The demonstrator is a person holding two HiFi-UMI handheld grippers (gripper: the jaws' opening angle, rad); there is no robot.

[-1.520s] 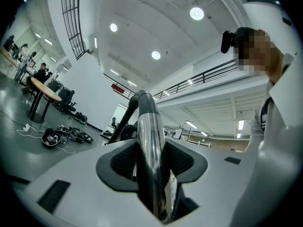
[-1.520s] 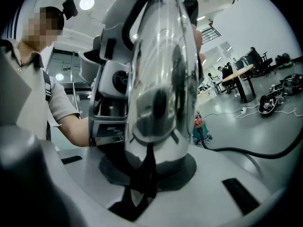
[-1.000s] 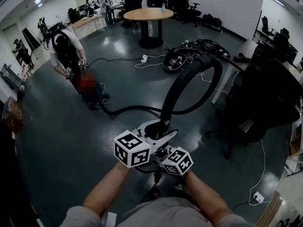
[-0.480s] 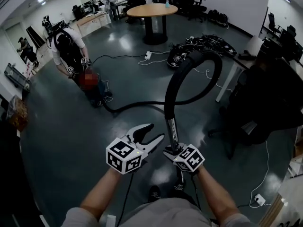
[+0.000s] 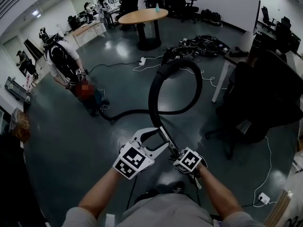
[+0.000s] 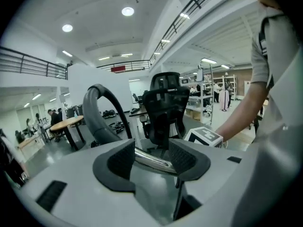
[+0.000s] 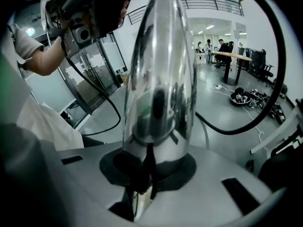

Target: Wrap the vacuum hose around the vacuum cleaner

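Holding the wand (image 5: 165, 137) to loop the hose (image 5: 150, 96)
Clamped on it with the right fingers (image 7: 180, 169), straddled without contact by the wide-open left fingers (image 6: 120, 162), likely for steering the stiff end.

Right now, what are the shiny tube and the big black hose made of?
The tube looks like polished metal, probably chrome or steel: it mirrors the room. The hose looks like matte black plastic or rubber: it bends in a loop.
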